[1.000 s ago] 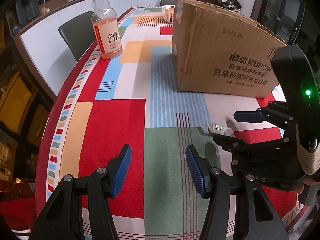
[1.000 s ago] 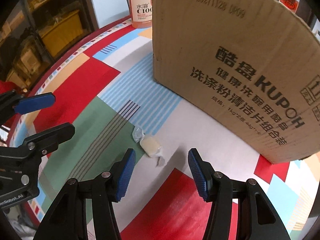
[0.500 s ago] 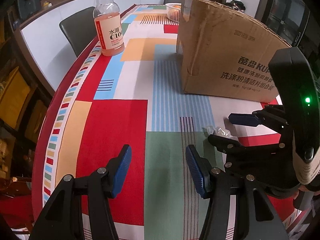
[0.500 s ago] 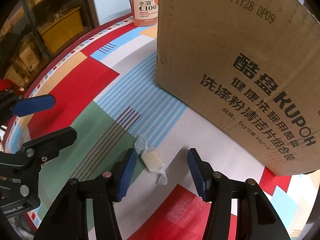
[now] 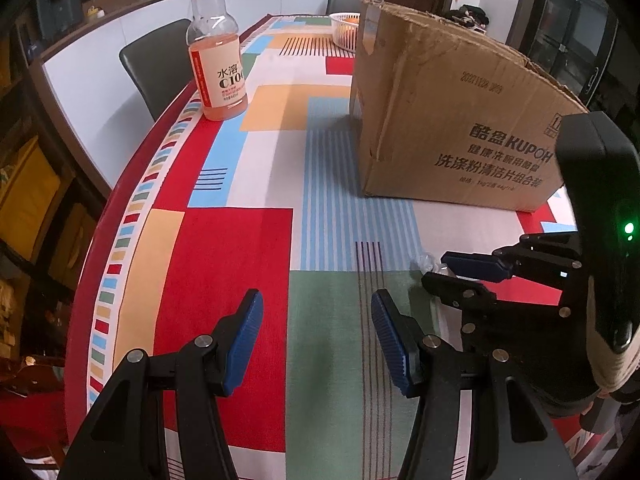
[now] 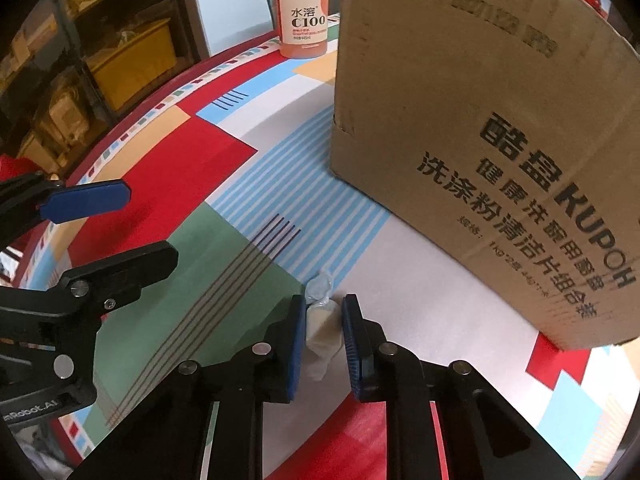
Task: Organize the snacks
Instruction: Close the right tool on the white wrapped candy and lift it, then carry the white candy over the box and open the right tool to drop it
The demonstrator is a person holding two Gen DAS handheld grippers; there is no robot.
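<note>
A small cream candy in a clear twisted wrapper (image 6: 322, 326) lies on the patterned tablecloth. My right gripper (image 6: 323, 334) is shut on the candy, its blue pads pressing both sides at table level. In the left wrist view only the wrapper's twisted end (image 5: 427, 261) shows beside the right gripper (image 5: 452, 272). My left gripper (image 5: 316, 340) is open and empty, low over the red and green patches. A large cardboard box (image 5: 448, 116) stands just behind; it fills the upper right of the right wrist view (image 6: 500, 128).
A pink drink bottle (image 5: 218, 56) stands near the table's left edge and also shows in the right wrist view (image 6: 304, 12). A white basket (image 5: 345, 30) sits behind the box. A dark chair (image 5: 156, 68) stands at the left edge. The left gripper (image 6: 96, 232) shows at left.
My right gripper moved forward and down around the candy and its jaws closed on it. The left gripper stayed open and shifted slightly closer to the bottle and box.
</note>
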